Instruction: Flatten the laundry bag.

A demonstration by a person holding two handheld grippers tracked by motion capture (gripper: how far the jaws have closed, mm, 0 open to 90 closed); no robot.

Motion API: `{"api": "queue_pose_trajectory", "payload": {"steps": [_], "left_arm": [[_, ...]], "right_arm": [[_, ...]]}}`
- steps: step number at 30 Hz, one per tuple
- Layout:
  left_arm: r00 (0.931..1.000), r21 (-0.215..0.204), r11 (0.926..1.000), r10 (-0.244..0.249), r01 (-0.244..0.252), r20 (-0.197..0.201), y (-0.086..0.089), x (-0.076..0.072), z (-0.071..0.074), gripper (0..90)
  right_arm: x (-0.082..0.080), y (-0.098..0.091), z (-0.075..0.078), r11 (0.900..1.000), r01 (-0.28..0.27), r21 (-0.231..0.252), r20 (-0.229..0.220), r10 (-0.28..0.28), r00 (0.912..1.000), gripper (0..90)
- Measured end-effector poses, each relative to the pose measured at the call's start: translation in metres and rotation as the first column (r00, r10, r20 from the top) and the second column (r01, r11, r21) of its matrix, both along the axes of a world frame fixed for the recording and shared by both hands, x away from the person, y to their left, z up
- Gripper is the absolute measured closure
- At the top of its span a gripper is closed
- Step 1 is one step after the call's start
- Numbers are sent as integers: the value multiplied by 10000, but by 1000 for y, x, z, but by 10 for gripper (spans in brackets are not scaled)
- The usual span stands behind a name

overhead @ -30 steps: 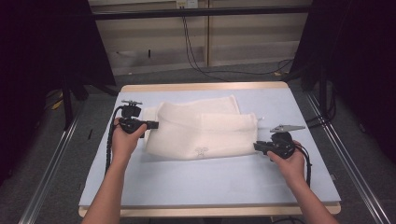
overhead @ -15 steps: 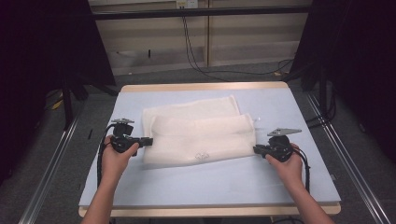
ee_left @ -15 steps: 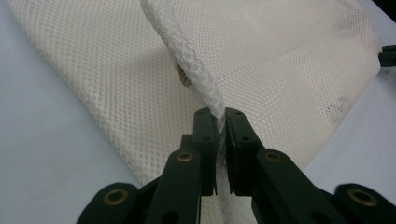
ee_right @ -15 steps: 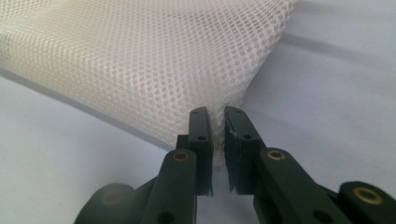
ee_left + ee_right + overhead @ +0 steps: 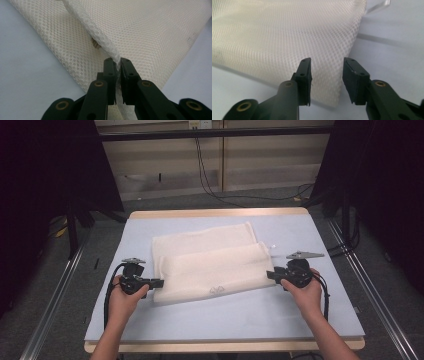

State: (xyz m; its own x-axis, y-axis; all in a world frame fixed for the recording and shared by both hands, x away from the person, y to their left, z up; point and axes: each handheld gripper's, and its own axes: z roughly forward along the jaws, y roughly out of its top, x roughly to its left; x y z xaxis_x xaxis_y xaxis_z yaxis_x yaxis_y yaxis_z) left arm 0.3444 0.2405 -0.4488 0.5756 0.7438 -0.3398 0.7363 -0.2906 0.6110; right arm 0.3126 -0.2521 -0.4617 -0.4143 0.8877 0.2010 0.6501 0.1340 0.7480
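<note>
**Left gripper view: mesh edge pinched, right jaws parted at the far corner**

Left gripper view puts the left gripper closest, its two black jaws pressed almost together on a thin raised fold of the cream mesh bag; the netting runs down between the pads. Beyond the tips the bag spreads flat across the pale blue table cover, and a small dark-beige part, too small to name, peeks from under the fold.

In the right gripper view the right gripper has its jaws standing apart, having just been opening. The bag's corner lies below and behind the gap, and neither pad presses on it.

From the high view, the person's left hand holds its gripper at the bag's near left corner, and the right hand holds the other gripper just beside the bag's right end. The bag lies folded in two overlapping layers around the middle of the table, the far layer reaching towards the wooden back edge.
</note>
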Motion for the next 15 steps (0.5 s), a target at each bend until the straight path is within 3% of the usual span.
{"api": "queue_pose_trajectory", "payload": {"steps": [4,6,7,11,12,13,14,15], "left_arm": [[10000,26,10000,-37,37,26,1,0,0,841],[10000,44,10000,-51,51,58,1,0,0,840],[10000,48,10000,-42,42,65,1,1,0,840],[10000,-14,10000,-78,78,48,1,1,0,841],[10000,-71,10000,-23,24,36,2,1,0,841],[10000,-78,10000,-33,33,24,2,0,0,841],[10000,-66,9999,-84,84,46,2,0,0,841],[9999,-18,9999,-110,110,113,3,0,1,841]], "right_arm": [[13,2,4,9995,283,143,147,-285,9995,496],[21,1,5,9982,287,532,368,-307,9989,497],[24,1,6,9968,263,757,298,-286,9991,497],[35,5,6,9971,443,625,-34,-442,9990,524],[37,6,4,9971,502,572,-147,-495,9987,540],[38,6,3,9973,461,571,-190,-451,9988,618],[39,6,3,9970,277,723,-213,-262,9994,709],[38,6,2,9956,38,938,-256,-14,9997,741]]}}
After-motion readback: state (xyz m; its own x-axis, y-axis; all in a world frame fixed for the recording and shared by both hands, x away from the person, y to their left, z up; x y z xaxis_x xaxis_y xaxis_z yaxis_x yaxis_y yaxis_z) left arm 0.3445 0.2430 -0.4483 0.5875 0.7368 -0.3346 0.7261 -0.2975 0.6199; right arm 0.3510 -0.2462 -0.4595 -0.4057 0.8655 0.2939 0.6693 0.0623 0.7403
